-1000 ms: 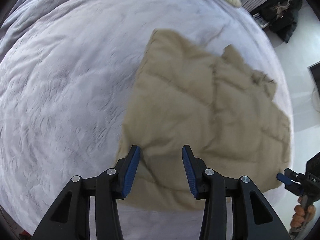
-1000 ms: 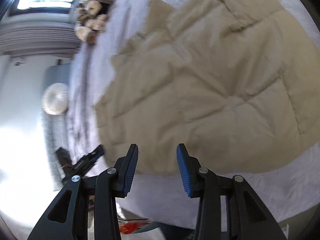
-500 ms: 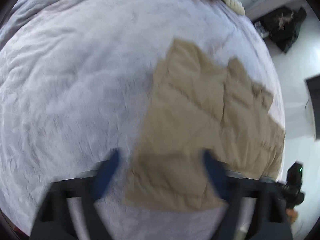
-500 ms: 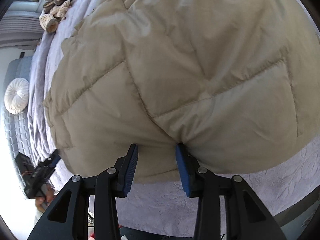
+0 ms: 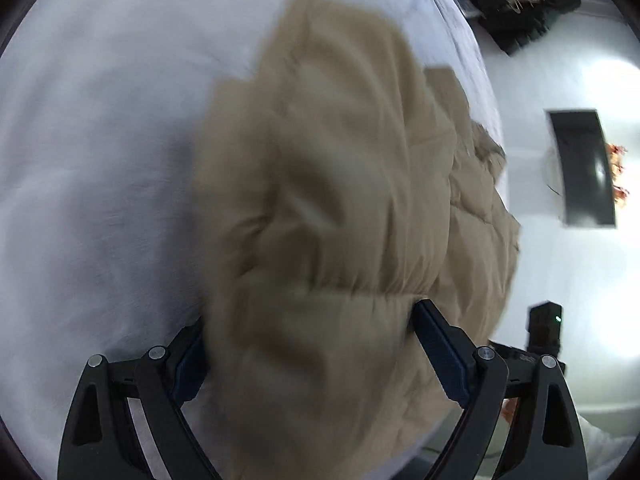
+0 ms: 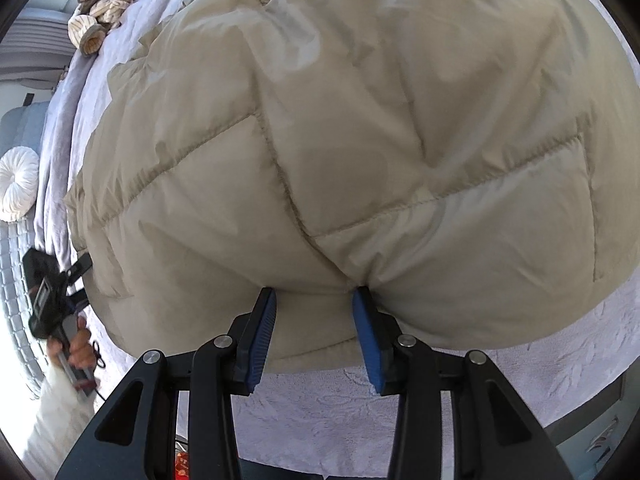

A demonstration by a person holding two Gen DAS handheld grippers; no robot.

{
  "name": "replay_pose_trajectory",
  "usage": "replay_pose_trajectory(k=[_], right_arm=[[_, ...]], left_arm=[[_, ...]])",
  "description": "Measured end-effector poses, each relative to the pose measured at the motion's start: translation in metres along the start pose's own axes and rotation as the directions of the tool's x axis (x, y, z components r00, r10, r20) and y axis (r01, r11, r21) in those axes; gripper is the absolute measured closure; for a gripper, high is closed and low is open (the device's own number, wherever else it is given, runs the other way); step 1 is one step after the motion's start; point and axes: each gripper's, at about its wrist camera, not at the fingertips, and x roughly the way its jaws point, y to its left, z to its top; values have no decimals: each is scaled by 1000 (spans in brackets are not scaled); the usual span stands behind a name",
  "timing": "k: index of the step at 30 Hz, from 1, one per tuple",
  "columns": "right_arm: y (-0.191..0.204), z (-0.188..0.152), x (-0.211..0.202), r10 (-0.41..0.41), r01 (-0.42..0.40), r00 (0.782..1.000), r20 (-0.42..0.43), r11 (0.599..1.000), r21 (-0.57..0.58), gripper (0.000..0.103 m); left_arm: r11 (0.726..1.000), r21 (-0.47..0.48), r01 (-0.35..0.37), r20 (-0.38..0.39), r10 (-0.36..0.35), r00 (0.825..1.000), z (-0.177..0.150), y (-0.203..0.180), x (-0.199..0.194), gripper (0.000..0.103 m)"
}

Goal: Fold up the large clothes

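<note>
A beige quilted puffer jacket [image 5: 340,160] lies spread on a pale lilac bed cover [image 5: 100,160]. In the left wrist view, which is blurred, my left gripper [image 5: 312,316] stands wide open astride the jacket's near edge, and the puffy fabric fills the gap and hides part of the left finger. Seen from the right wrist, the jacket [image 6: 360,120] bulges close up. My right gripper [image 6: 314,291] is half open over the hem, its blue fingertips [image 6: 362,300] touching the fabric at a seam without clamping it.
The bed cover [image 6: 520,380] runs to the bed's near edge. A round white cushion [image 6: 16,184] and striped cushions [image 6: 100,4] lie at the far end. A hand [image 6: 80,348] holds the other gripper at left. Dark clothing [image 5: 520,4] and a black screen [image 5: 584,168] are beyond the bed.
My left gripper opened wide and dropped toward the jacket until its edge sits between the fingers. My right gripper came down onto the hem and has since held still.
</note>
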Motion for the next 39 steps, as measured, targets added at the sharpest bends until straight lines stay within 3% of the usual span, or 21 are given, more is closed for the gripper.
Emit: replay_pose_trajectory(k=[3,4,5,6,8,11,15,17,18,22,27,31,39], right_arm=[[0,-2,-1,-8,8,1000,3,1000,-1,59],[-1,-3,-1,-10,10,1000,4,1000,0,59],[-1,-4,-2,-13,13,1000,6,1000,3,59],[-3,-6,-4,-15,15,1000,6,1000,5,59],[5,-8,-5,-19,19,1000,7,1000,13,59],[21,-12,-14,-20,20,1000,16,1000,-4,59],[51,-17,-46,21,-10,991,130,997,-82,59],[71,-13,-62,38,-5,974,221,989,-147,70],[79,-9,-65,37,7,968,247,985,-174,85],[109,22,-52,8,89,943,332,957,-275,89],[123,65,-1,-11,107,949,314,950,-292,90],[109,95,18,31,40,958,287,971,-236,92],[82,117,43,127,-101,975,182,984,-145,99]], left_arm=[[999,42,24,-51,-22,998,2,-8,15,15],[998,64,26,-58,-22,998,0,-12,17,26],[996,84,35,-67,-29,997,-1,-14,17,53],[993,94,67,-79,-59,995,0,-18,17,69],[990,112,81,-72,-73,995,0,-25,13,76],[987,145,72,-61,-63,996,-3,-34,3,77],[985,160,65,-53,-58,997,-7,-45,-2,77],[986,153,60,-49,-53,997,-7,-48,-4,77],[987,146,61,-47,-54,997,-7,-47,-4,77],[989,127,69,-36,-65,997,-14,-58,-12,77],[985,131,116,-28,-113,993,-21,-91,-24,77],[976,146,163,-38,-159,986,-23,-132,-21,77],[977,181,111,-52,-104,993,-15,-205,15,77]])
